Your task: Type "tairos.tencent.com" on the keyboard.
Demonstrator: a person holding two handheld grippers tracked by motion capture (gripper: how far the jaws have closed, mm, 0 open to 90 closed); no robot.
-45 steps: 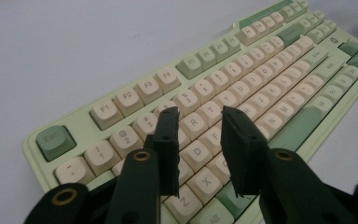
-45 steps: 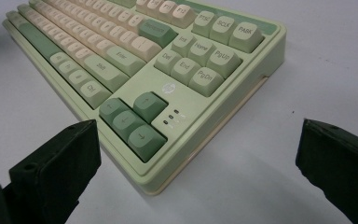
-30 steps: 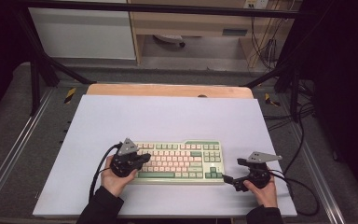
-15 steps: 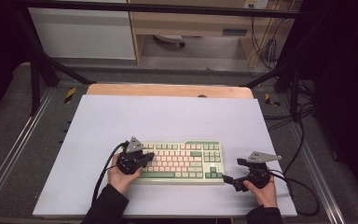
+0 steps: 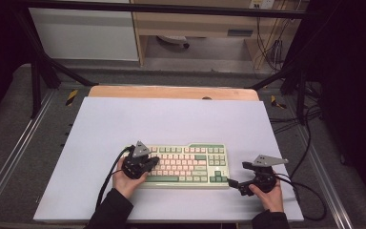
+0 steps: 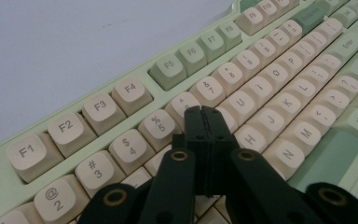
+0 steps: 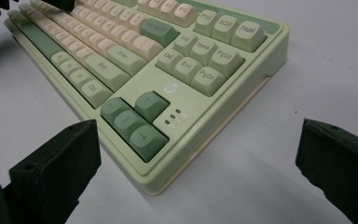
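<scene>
At the near middle of the white table (image 5: pixel 171 119), a pale green keyboard with cream keycaps (image 5: pixel 186 164) is lying.
The left gripper (image 6: pixel 204 112), jaws pressed together, is hovering over the number-row keys; the right gripper (image 7: pixel 196 154), spread wide, is framing the keyboard's arrow-key corner.

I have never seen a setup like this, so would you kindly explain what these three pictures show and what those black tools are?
A person sits at a white table holding a two-jaw claw tool in each hand. The high view looks down from above; the other two come from cameras riding on each claw. A green and cream keyboard lies on the table. The left claw is shut with nothing between its jaws, its tip over the letter keys. The right claw is open beside the keyboard's right corner, near the arrow keys. Neither holds anything.
</scene>
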